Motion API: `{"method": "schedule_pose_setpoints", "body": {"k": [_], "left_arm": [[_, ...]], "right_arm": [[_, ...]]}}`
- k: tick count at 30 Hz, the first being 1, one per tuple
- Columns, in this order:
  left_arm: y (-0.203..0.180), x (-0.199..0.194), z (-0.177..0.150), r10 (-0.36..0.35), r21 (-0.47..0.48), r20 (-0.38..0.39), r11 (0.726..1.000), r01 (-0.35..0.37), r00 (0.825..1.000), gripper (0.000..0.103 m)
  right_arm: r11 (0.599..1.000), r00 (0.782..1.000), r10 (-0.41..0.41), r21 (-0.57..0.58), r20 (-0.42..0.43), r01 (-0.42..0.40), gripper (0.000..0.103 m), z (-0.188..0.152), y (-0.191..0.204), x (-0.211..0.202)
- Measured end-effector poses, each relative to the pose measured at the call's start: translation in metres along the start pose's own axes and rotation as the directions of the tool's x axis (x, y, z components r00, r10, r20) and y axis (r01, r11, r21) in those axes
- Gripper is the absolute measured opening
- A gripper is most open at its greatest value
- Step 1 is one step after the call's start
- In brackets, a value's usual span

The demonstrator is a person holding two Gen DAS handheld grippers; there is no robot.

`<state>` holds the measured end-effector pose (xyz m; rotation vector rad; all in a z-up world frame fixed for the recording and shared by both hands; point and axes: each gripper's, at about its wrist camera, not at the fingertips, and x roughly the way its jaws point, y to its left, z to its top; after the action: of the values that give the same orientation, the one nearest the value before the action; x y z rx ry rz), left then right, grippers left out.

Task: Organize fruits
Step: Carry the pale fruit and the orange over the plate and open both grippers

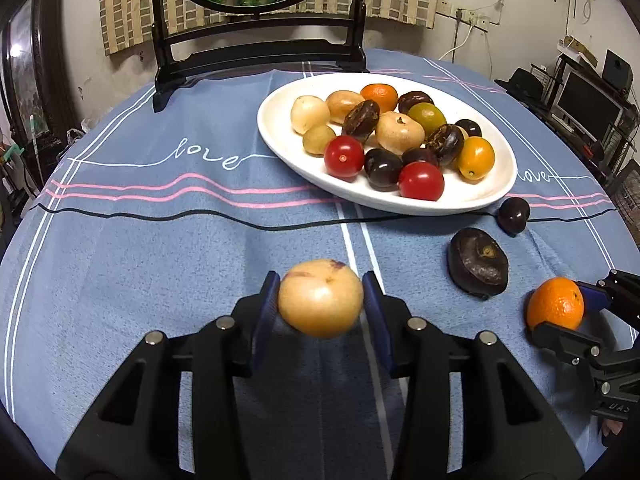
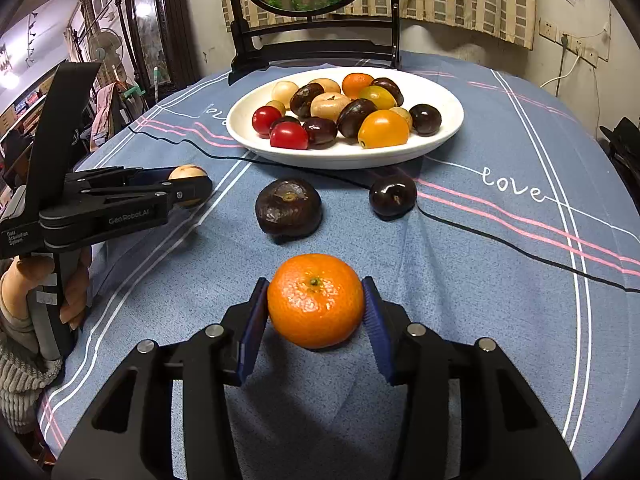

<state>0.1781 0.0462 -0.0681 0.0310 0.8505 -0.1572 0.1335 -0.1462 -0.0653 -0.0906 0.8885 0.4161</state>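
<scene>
The left gripper (image 1: pixel 321 300) has its blue pads squeezed on a pale yellow fruit (image 1: pixel 321 298), one pad on each side. The fruit looks lifted a little off the blue tablecloth (image 1: pixel 160 264).

The right gripper (image 2: pixel 316 304) has its pads tight on a small orange (image 2: pixel 315 300), with the stem end facing up. I cannot tell if the orange is off the cloth yet.

The white plate (image 2: pixel 440 136) full of fruits sits straight ahead of both grippers, farther back on the table. Both are about as near to it.

Two dark fruits are not on the plate. The big brown one (image 2: pixel 289 211) and a round dark plum (image 2: pixel 393 197) lie between the orange and the plate, so the orange probably has to go up and over them.

The undersides of both held fruits are hidden.
</scene>
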Motion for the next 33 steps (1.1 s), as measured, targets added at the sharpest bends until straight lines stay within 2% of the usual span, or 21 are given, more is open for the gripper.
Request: {"method": "schedule_pose_setpoints", "body": {"k": [9,16,21,24,33], "left_arm": [[-0.006,-0.01,-0.001,0.025,0.025,0.051,0.999,-0.026,0.998,0.043],[-0.013,-0.032,0.006,0.026,0.03,0.143,0.999,-0.03,0.989,0.043],[-0.024,-0.039,0.034,0.038,0.068,0.195,0.996,-0.052,0.98,0.043],[-0.03,-0.037,0.048,0.049,0.09,0.21,0.993,-0.069,0.976,0.043],[-0.031,-0.005,0.083,0.054,0.074,0.201,0.995,-0.07,0.978,0.043]], "right_arm": [[1.0,1.0,0.001,0.005,0.009,-0.001,0.047,0.0,0.0,-0.004],[0.999,0.996,0.005,0.041,0.084,-0.008,0.047,0.006,-0.007,-0.021],[0.998,0.99,0.0,0.064,0.14,-0.009,0.047,0.033,-0.016,-0.034],[0.998,0.986,-0.033,0.054,0.165,0.024,0.047,0.056,-0.022,-0.037],[0.994,0.979,-0.046,0.109,0.2,0.024,0.047,0.111,-0.048,-0.016]]}}
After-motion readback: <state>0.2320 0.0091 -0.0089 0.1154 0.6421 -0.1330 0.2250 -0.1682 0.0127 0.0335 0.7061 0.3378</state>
